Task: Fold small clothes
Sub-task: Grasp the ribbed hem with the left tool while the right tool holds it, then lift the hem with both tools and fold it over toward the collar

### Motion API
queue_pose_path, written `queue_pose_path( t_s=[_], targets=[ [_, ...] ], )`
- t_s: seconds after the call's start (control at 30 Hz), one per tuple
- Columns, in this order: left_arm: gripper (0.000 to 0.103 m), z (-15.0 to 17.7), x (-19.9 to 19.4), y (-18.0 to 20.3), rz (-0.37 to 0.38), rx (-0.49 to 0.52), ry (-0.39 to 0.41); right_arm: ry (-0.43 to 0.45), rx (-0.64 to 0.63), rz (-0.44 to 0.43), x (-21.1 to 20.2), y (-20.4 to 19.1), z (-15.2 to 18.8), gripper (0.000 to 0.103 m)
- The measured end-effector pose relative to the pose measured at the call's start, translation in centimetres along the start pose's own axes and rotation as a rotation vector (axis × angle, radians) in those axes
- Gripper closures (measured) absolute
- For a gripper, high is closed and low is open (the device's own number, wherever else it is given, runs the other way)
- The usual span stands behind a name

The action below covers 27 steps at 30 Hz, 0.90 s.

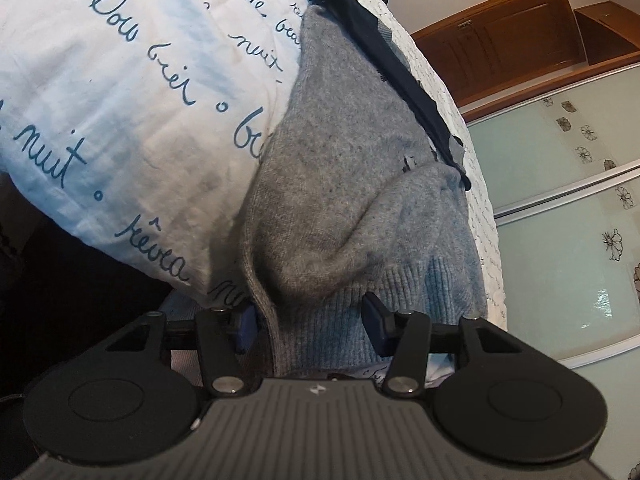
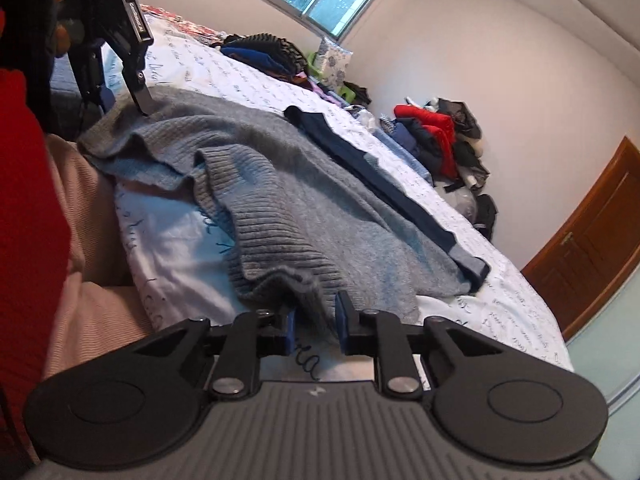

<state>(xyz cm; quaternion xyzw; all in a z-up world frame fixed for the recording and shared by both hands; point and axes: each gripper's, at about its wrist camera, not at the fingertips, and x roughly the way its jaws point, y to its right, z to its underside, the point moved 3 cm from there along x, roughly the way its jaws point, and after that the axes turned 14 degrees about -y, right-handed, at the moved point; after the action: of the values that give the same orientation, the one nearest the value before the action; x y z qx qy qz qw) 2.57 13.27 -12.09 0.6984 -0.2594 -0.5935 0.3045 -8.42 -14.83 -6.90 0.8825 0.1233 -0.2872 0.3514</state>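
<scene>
The left gripper [image 1: 310, 322] sits at the near hem of the grey sweater [image 1: 340, 168], jaws half spread, the ribbed edge lying between the blue pads [image 1: 245, 326]; whether they actually bite the knit, I cannot tell. From the right wrist view that same left gripper [image 2: 124, 98] is planted on the sweater's far corner, at the upper left. Moving across: the sweater lies rumpled over the white bedspread [image 2: 256, 80] with blue handwriting, a dark navy garment [image 2: 360, 160] stretched along its far side. Now the right gripper [image 2: 316, 322] — jaws drawn narrow, pinching a bunched fold of the ribbed hem [image 2: 288, 276] between its pads. Beyond, a stack of folded clothes [image 2: 264, 50] rests further up the bed, and a loose heap of clothes [image 2: 436, 136] sits against the wall, beside the wooden door [image 2: 592, 240].
</scene>
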Motion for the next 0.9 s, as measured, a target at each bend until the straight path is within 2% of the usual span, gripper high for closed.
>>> queue_pose_path(
  t_s=[0.03, 0.1, 0.17, 0.2, 0.3, 0.37, 0.57, 0.7, 0.8, 0.87, 0.9],
  targets=[
    [0.053, 0.1, 0.1, 0.0, -0.004, 0.004, -0.001, 0.008, -0.012, 0.011, 0.0, -0.1, 0.0, 0.083],
    [0.063, 0.1, 0.3, 0.2, -0.012, 0.014, -0.008, 0.008, -0.009, -0.010, 0.1, -0.2, -0.2, 0.083],
    [0.093, 0.2, 0.2, 0.7, -0.045, 0.051, -0.014, -0.006, 0.013, -0.046, 0.2, -0.1, -0.5, 0.088],
    [0.093, 0.2, 0.0, 1.1, -0.063, 0.075, -0.014, -0.013, 0.032, -0.059, 0.2, 0.1, -0.6, 0.096],
    [0.093, 0.5, -1.3, 3.1, -0.114, 0.169, 0.045, 0.010, 0.139, -0.115, -0.6, 1.3, -0.8, 0.097],
    [0.094, 0.5, -2.6, 4.5, -0.121, 0.223, 0.086, 0.033, 0.227, -0.162, -1.6, 2.8, -0.9, 0.097],
    [0.095, 0.5, -8.2, 8.7, -0.077, 0.349, 0.231, 0.169, 0.440, -0.291, -6.7, 7.7, -0.6, 0.097],
    [0.096, 0.4, -11.1, 10.4, -0.032, 0.389, 0.299, 0.274, 0.500, -0.372, -9.9, 9.8, -0.2, 0.097],
    [0.097, 0.1, -11.3, 10.4, -0.056, 0.386, 0.312, 0.272, 0.499, -0.388, -10.4, 10.2, 0.1, 0.098],
    [0.097, -0.4, -10.6, 9.6, -0.065, 0.355, 0.274, 0.223, 0.508, -0.378, -9.6, 10.1, 0.4, 0.097],
    [0.097, -0.5, -10.2, 9.2, -0.077, 0.339, 0.262, 0.185, 0.499, -0.343, -9.2, 10.0, 0.6, 0.097]
  ],
)
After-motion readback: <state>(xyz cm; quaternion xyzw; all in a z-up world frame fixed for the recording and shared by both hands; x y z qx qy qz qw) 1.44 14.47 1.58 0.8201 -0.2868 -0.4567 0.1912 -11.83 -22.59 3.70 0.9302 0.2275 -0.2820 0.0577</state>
